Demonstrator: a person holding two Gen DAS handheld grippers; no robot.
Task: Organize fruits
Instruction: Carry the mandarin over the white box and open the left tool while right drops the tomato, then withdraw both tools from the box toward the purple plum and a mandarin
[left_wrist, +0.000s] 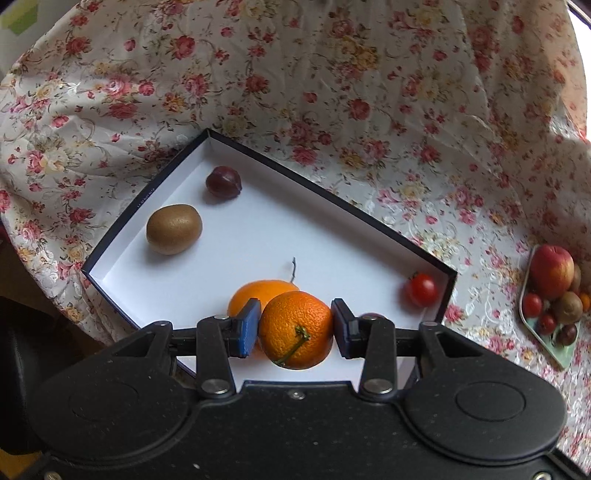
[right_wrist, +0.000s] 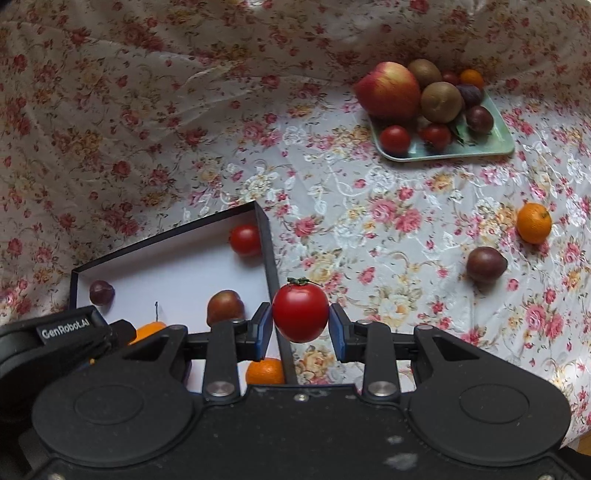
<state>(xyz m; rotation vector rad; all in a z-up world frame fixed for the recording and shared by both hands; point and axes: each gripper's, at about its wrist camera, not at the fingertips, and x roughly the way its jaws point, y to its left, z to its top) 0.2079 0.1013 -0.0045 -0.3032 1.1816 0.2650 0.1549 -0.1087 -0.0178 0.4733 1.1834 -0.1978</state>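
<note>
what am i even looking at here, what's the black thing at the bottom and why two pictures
The black shape is a hand-held gripper: a person holds one in each hand, each with a camera looking along its two fingers. So you get two views of one table with a flowered cloth. The left gripper is shut on an orange above a white box that already holds a kiwi, a plum and a tomato. The right gripper is shut on another tomato. A green tray holds more fruit.
</note>
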